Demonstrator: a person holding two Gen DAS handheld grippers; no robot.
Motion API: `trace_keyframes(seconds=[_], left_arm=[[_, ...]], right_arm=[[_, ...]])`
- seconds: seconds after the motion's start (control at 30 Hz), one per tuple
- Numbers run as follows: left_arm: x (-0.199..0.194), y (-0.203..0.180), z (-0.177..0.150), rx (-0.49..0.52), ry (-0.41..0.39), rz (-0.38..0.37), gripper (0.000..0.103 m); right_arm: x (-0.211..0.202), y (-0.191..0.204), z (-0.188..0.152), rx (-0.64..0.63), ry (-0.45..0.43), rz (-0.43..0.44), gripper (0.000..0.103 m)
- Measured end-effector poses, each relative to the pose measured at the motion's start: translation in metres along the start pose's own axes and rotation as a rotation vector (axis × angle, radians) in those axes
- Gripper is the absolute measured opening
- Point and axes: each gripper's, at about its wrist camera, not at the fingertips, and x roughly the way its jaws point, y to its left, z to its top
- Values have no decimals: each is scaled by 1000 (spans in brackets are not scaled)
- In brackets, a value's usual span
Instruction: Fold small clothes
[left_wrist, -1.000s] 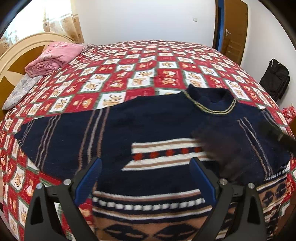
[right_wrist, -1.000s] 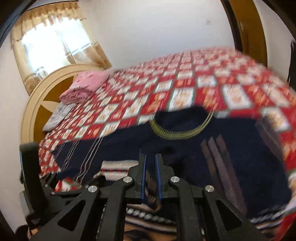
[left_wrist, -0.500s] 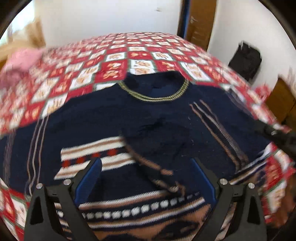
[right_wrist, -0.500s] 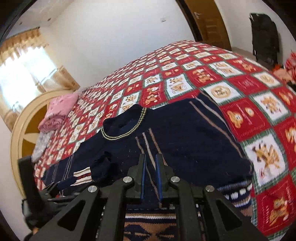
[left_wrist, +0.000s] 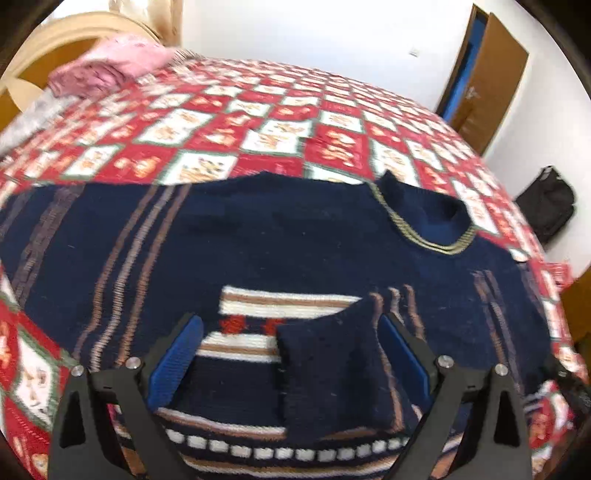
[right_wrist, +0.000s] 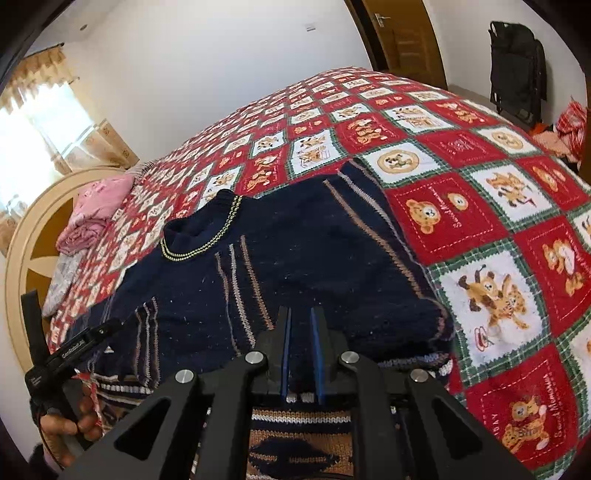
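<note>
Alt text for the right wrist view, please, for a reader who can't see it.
The right tongs, nearly shut with nothing visibly between them, hang over a navy knitted sweater lying on a red teddy-bear quilt, one sleeve folded across its front. Folded pink clothes sit by the headboard.

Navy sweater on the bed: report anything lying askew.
One sleeve of the navy sweater is folded in across the chest, at a slant over the striped band. The other sleeve lies spread flat on the quilt. Nothing looks damaged.
</note>
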Motion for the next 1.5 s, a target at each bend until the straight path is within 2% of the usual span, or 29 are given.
trace_keyframes(seconds=[0.1,0.23,0.27,0.3,0.33,0.37,0.43,0.53,0.57,0.6,0.67,0.73,0.77,0.8,0.83,0.87,0.9,0.97,1.0,1.13,1.23,1.33,1.4,1.43,1.47,1.5], left_arm=[[4,-15,-3,41,17,-68,98],[11,-32,-12,117,43,-43,98],[11,-32,-13,123,43,-37,98],[11,-30,-14,122,42,-35,98],[11,-25,-15,106,42,-42,98],[11,-22,-15,91,44,-47,98],[12,-16,-15,59,53,-62,98],[12,-15,-17,31,56,-103,98],[12,-15,-18,28,57,-113,98],[11,-16,-19,25,52,-130,98],[11,-15,-19,8,51,-174,97],[10,-15,-19,-9,44,-208,86],[10,-17,-18,-4,44,-217,73],[11,-18,-17,8,39,-228,44],[13,-20,-15,15,44,-275,25],[17,-19,-14,3,58,-314,14],[19,-19,-13,-10,68,-332,14],[18,-26,-9,22,47,-296,13],[16,-30,-4,58,27,-267,13],[-1,-28,22,101,-56,-235,13],[-8,-22,37,149,-97,-156,13],[10,-10,43,187,-58,-22,25],[18,-3,41,188,-38,70,43],[19,0,39,185,-37,115,44],[15,5,37,177,-55,153,50],[11,8,35,173,-74,173,61]], right_arm=[[-4,-5,4,37,-22,34,11],[-23,-21,23,63,-80,62,11],[-25,-24,28,58,-77,57,15],[-26,-30,36,55,-60,63,37],[-25,-34,42,59,-41,73,53],[-24,-40,47,70,-31,82,75],[-18,-46,55,81,-24,70,77],[8,-46,67,3,41,-34,77],[18,-46,68,-23,41,-77,73],[28,-45,69,-45,50,-112,63],[43,-47,65,-60,82,-144,53],[51,-51,59,-38,93,-143,51],[51,-52,56,-27,89,-133,51],[49,-53,54,-22,80,-129,51],[46,-53,52,-22,69,-130,51],[43,-51,50,-24,61,-134,51],[39,-50,48,-29,51,-141,51],[27,-44,44,-50,19,-162,51],[21,-42,42,-59,3,-168,51],[-10,-24,36,-98,-74,-159,51],[-27,-10,30,-120,-112,-132,51],[-31,-2,25,-123,-117,-110,51],[-32,-2,23,-110,-128,-120,51],[-33,-3,22,-108,-135,-138,51],[-33,-4,21,-112,-130,-157,51],[-33,-4,20,-117,-123,-167,50]])
